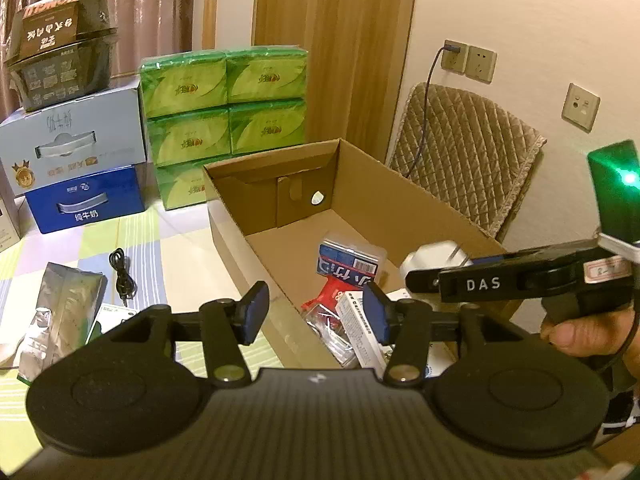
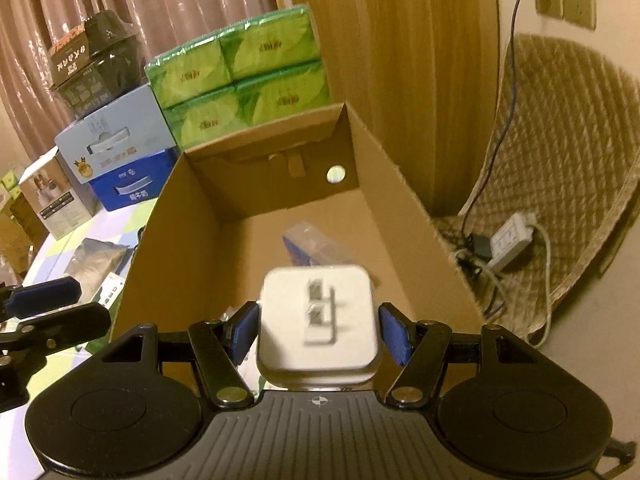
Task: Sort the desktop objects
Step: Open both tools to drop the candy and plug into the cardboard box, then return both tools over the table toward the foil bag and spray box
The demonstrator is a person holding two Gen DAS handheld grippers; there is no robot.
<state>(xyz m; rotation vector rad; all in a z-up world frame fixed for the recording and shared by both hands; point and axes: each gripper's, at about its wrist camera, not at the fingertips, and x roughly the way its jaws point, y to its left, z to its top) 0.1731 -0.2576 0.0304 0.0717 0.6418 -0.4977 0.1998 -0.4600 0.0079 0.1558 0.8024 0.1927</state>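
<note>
An open cardboard box (image 1: 400, 204) (image 2: 400, 184) stands on the table. It holds a blue and clear packet (image 1: 352, 258) (image 2: 316, 242), a red packet (image 1: 326, 296) and a small white carton (image 1: 362, 330). My right gripper (image 2: 319, 334) is over the box with a white plug adapter (image 2: 318, 320) between its blue pads; small gaps show beside the adapter, which looks blurred. The adapter also shows in the left wrist view (image 1: 434, 260), with the right gripper (image 1: 424, 280). My left gripper (image 1: 316, 316) is open and empty above the box's near left wall.
A silver foil bag (image 1: 60, 312) and a black cable (image 1: 122, 276) lie on the checked tablecloth at the left. Green tissue packs (image 1: 224, 120), a blue milk carton (image 1: 86, 200) and stacked boxes stand behind. A quilted chair (image 1: 464, 152) with a power strip (image 2: 512, 240) stands at the right.
</note>
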